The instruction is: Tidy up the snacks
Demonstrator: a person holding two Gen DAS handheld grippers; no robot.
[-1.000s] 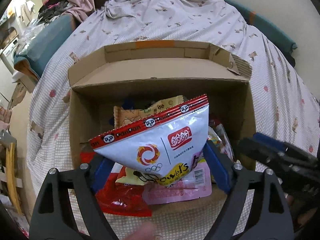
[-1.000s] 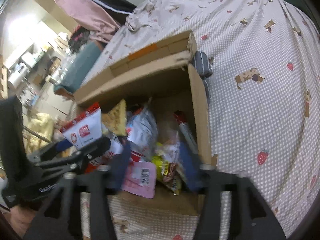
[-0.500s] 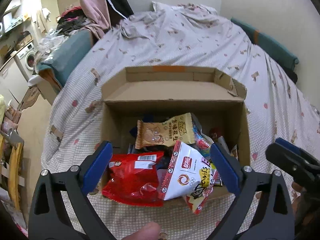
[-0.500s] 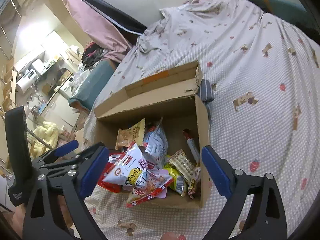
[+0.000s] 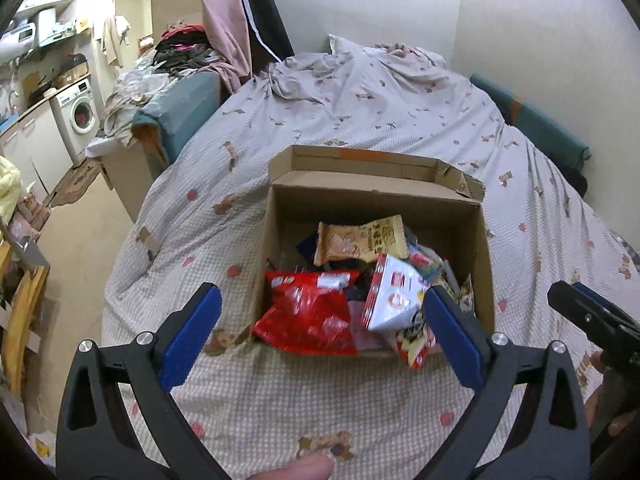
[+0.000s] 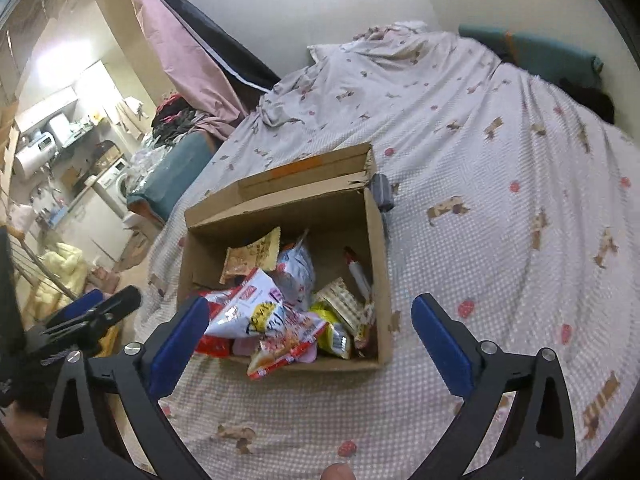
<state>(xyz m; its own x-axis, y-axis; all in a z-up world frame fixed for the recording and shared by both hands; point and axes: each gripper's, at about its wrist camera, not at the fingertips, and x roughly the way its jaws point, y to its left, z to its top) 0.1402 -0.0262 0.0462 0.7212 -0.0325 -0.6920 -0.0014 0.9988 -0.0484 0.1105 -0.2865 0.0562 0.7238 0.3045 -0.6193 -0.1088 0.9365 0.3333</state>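
Both grippers, the left gripper [image 5: 320,328] and the right gripper [image 6: 310,334], had their jaws wide open and empty. The snacks [image 5: 352,276] lay piled in the cardboard box [image 5: 482,248] on the bed [image 5: 360,92]. The white packet [image 6: 256,308] overhung the front edge; I would push it deeper inside.

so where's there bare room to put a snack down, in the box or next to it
Inside the cardboard box, the back left corner behind the tan snack bag shows bare floor. The front is crowded: the red bag and white bag pile over the near edge. Outside, the bedspread left of the box and in front of it, toward both open tongs, is bare.
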